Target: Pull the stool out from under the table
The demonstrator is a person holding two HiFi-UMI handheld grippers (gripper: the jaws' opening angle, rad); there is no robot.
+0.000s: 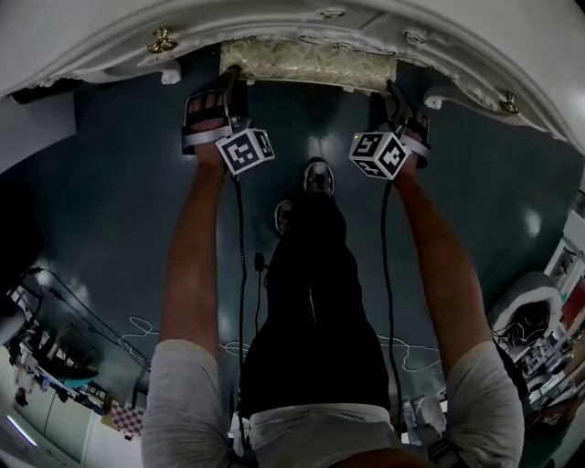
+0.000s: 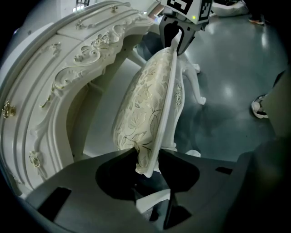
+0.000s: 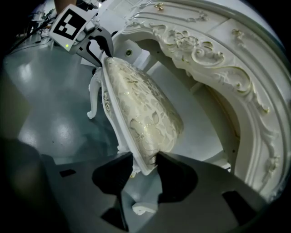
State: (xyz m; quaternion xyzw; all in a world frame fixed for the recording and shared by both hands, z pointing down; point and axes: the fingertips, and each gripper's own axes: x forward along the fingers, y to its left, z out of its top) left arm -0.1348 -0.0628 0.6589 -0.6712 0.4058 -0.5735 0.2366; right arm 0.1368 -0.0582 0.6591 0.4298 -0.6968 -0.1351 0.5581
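One big white table (image 1: 274,20) with carved scrollwork fills the top of the head view, standing on a dark, glossy floor (image 1: 110,183). Under its arched front sits the stool (image 2: 146,104), a cream seat cushion with a leaf pattern on a white frame with curved legs. From above, only the near strip of the cushion shows past the table's edge. The rest lies below the top, so that view does not tell how deep it goes. The gripper views show the seat inside the arch, near the carved front.

A person stands before it with both bare arms (image 1: 196,265) stretched forward. Dark trousers and a shoe (image 1: 317,175) show between them.

The left gripper (image 2: 148,169) is closed on the left end of the seat, its jaws narrowed onto the cushion's corner and the white rail under it. The pads appear to press on both. The right gripper (image 3: 144,166) holds the other end the same way, pinching the cushion edge and rail. Each one shows at the far end of the stool in the other's view, with its marker cube on top. The two are well apart, with the whole seat between them.

Small brass knobs (image 1: 163,40) sit on the table's front, one toward each side.
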